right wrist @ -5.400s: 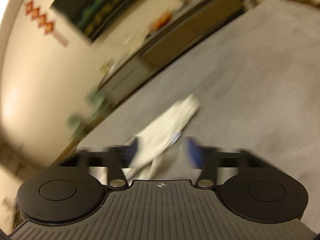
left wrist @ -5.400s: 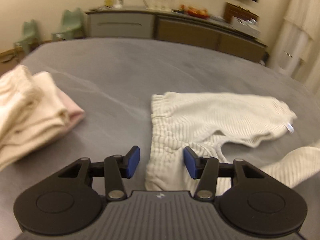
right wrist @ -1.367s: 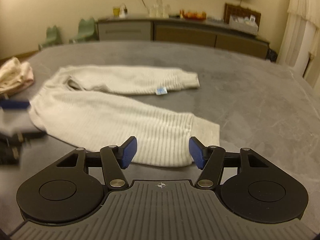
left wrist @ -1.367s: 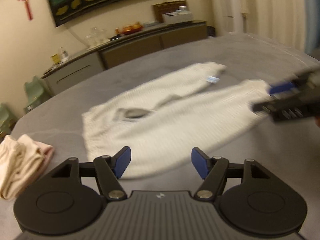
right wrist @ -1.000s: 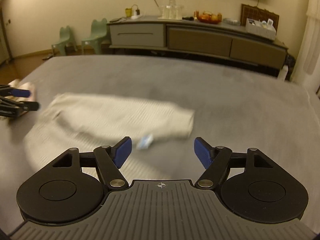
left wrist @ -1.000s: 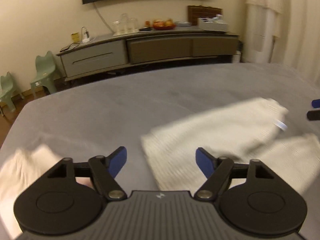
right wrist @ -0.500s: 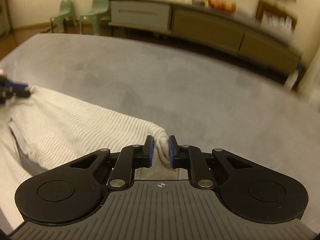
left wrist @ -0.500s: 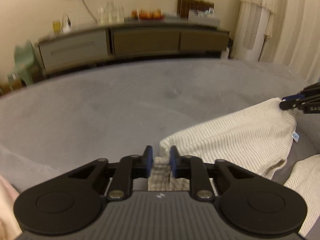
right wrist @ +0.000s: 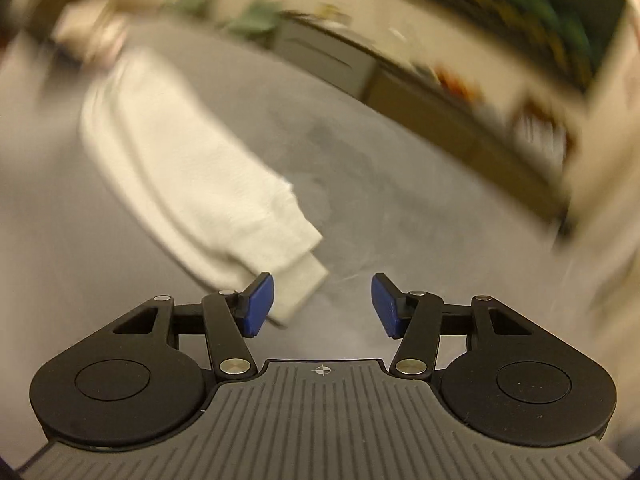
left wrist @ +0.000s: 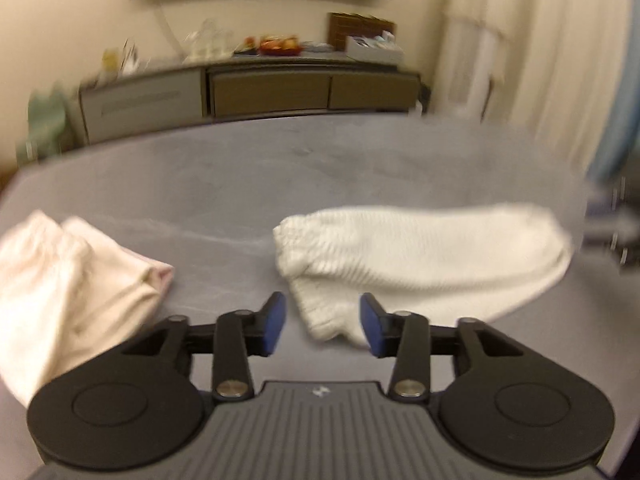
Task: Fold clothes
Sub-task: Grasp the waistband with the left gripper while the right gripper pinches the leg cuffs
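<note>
Now the white ribbed knit trousers [left wrist: 424, 256] lie folded leg over leg on the grey tabletop [left wrist: 280, 176], a long band with the elastic waistband at one end and the leg cuffs at the other. In the left wrist view the band runs crosswise to the fingers: the gathered waistband sits just ahead of the left gripper [left wrist: 322, 324], partly between its blue pads [left wrist: 274, 322], and the length stretches off to the right. In the right wrist view the same trousers [right wrist: 192, 184] run away up and to the left, with the cuff end just ahead of the left-hand pad of the right gripper [right wrist: 322, 306]; the gap between its fingers faces bare tabletop.

Both grippers are spread wide and hold nothing. Each stands at one end of the band, so the next fold, end to end, looks to turn on that long axis; the left gripper seems better lined up on its end, while the right one would need to shift to its left.

Count: one pair of trousers, two grippers, and one cream and pink folded pile [left wrist: 68, 276] well to the left of the left fingers. Motion blur hides finer detail.
</note>
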Available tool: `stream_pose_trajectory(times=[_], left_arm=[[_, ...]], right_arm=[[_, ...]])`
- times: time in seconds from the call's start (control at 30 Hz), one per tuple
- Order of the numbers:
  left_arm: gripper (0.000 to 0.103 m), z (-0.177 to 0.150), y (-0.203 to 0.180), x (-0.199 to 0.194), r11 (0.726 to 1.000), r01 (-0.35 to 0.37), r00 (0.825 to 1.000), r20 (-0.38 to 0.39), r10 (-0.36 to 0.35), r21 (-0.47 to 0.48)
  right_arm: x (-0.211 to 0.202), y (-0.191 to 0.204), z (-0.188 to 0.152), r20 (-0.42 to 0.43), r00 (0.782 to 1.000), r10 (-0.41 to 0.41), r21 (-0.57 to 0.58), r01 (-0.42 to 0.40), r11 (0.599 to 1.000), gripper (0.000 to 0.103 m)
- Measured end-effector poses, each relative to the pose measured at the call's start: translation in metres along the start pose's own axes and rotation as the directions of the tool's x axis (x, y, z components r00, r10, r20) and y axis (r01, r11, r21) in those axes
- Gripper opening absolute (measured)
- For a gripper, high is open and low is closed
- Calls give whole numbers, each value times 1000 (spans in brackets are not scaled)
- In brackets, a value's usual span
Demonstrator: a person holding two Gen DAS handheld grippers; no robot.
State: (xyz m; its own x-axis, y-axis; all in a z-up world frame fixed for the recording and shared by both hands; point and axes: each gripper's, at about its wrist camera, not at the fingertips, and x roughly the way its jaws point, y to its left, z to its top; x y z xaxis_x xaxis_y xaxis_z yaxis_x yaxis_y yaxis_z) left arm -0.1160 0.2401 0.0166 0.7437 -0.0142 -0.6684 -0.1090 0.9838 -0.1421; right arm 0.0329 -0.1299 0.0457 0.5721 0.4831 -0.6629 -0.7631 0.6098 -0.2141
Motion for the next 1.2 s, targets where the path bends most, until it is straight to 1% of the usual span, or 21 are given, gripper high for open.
stream_pose_trajectory(times=[0.03, 0.07, 0.1, 0.13, 0.17, 0.2, 0.23, 0.27, 0.3, 0.37, 0.43, 0.47, 0.63, 0.8, 0.9, 0.93, 0.97, 1.03, 1.07, 1.13, 1.2], left_arm=[[53, 3, 3, -1, 999, 10, 1000, -1, -10, -52], [55, 7, 7, 1, 994, 17, 1000, -10, -18, -109], [55, 10, 14, 8, 983, 23, 999, -25, -28, -180], [55, 10, 23, 15, 965, 39, 998, -36, -50, -261], [55, 8, 31, 23, 937, 64, 996, -39, -82, -344], [55, 6, 41, 28, 905, 86, 993, -38, -112, -416], [55, 3, 50, 33, 870, 106, 990, -34, -140, -481], [55, 1, 58, 36, 846, 116, 988, -30, -154, -520], [56, 0, 63, 37, 834, 118, 987, -28, -158, -539], [63, -3, 74, 39, 809, 122, 986, -23, -165, -576], [64, -4, 83, 43, 783, 138, 983, -12, -183, -606], [64, -4, 85, 45, 775, 147, 981, -7, -191, -614], [65, 5, 83, 49, 771, 200, 972, 23, -235, -605], [66, 5, 71, 53, 791, 194, 974, 18, -226, -580], [60, 8, 67, 54, 799, 167, 981, 17, -192, -577], [51, 10, 66, 54, 799, 167, 982, 22, -189, -578], [32, 11, 65, 53, 801, 166, 982, 24, -186, -576], [16, 11, 62, 48, 808, 159, 984, 25, -177, -567], [9, 11, 60, 43, 813, 160, 985, 32, -172, -560], [6, 10, 55, 28, 826, 166, 985, 59, -160, -539], [4, 5, 50, 13, 828, 196, 980, 86, -177, -525]], right_arm=[[0, -10, 3, -10, 999, 48, 156, -46, 987, 61], [0, -20, 5, -11, 995, 98, 307, -90, 948, 61], [4, -29, 1, 1, 988, 154, 439, -139, 888, 61], [7, -37, -2, 20, 978, 207, 559, -182, 809, 61], [14, -42, -6, 35, 968, 248, 648, -211, 732, 61], [22, -46, -10, 43, 956, 291, 715, -233, 659, 61], [27, -41, -15, 77, 942, 327, 750, -271, 604, 62], [32, -36, -19, 113, 926, 359, 779, -307, 547, 62], [38, -27, -21, 147, 913, 381, 790, -340, 511, 63], [50, -17, -26, 173, 899, 402, 803, -365, 470, 67], [64, -16, -33, 148, 910, 388, 826, -330, 457, 67], [67, -19, -34, 155, 909, 386, 842, -326, 429, 66], [66, -34, -44, 198, 914, 355, 888, -321, 330, 69], [73, -46, -46, 215, 922, 322, 906, -312, 286, 70], [82, -45, -40, 207, 923, 325, 904, -308, 297, 67], [82, -44, -36, 193, 927, 321, 897, -300, 326, 56], [83, -44, -33, 179, 931, 317, 889, -291, 354, 33], [81, -43, -29, 153, 941, 301, 876, -271, 400, 14], [78, -42, -29, 144, 946, 291, 871, -261, 417, 10], [69, -45, -32, 167, 945, 283, 864, -278, 420, 7], [59, -49, -38, 177, 945, 276, 862, -285, 419, 6]])
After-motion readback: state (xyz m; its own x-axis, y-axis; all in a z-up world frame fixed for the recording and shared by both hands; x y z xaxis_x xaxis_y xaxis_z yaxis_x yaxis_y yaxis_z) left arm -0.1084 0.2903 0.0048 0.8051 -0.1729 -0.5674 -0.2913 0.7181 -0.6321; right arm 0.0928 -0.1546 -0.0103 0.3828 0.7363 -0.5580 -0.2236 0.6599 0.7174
